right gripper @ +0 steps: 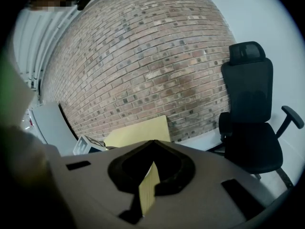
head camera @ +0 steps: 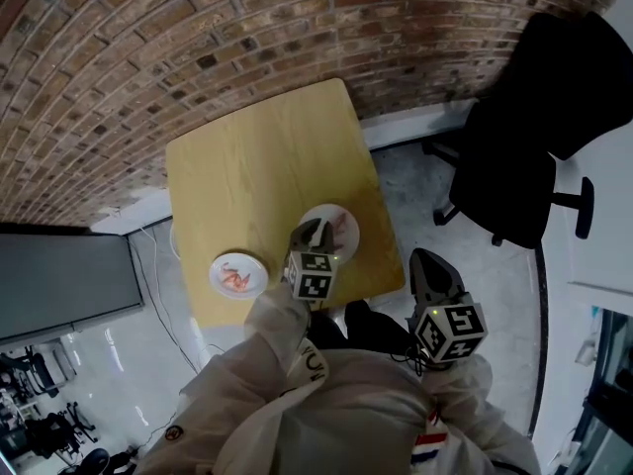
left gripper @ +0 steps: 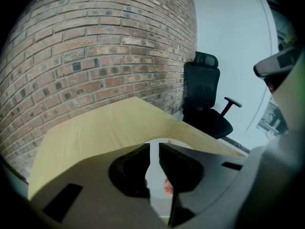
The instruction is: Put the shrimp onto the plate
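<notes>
On the table (head camera: 267, 156), left plate (head camera: 255, 265) holds a shrimp (head camera: 235, 278), right plate (head camera: 331, 212) probably another

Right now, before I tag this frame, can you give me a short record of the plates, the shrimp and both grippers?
table: wooden table by a brick wall
left plate: holds an orange shrimp
right plate: holds a pinkish piece, likely shrimp
left gripper: over the right plate, jaws slightly apart, nothing clamped
right gripper: off the table, over the floor, jaws together, empty
</notes>
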`<state>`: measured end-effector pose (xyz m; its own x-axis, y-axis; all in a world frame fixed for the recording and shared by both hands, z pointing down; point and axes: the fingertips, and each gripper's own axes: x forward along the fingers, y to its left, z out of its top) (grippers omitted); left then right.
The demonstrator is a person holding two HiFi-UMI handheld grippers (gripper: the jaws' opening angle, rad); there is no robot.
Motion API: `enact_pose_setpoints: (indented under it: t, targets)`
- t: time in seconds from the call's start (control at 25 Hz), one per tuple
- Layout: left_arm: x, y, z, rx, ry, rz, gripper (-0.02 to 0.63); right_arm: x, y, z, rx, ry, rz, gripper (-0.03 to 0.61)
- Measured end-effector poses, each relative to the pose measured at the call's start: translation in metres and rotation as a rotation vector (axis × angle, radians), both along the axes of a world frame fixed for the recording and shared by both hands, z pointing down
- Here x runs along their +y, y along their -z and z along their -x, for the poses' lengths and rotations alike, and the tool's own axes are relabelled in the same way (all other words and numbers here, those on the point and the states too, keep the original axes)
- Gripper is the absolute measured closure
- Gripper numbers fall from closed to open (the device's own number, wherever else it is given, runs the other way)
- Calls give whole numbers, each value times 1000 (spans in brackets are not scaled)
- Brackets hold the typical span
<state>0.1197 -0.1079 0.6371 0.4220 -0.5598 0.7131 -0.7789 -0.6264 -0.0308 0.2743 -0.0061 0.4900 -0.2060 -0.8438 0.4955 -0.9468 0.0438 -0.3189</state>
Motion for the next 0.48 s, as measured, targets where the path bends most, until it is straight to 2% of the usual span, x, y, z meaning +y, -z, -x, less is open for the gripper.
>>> enact_pose_setpoints:
  t: [0.48]
  targets:
    - [17, 37, 107, 0, 112, -47, 552, -3, 19, 100, -6, 100, -37, 555]
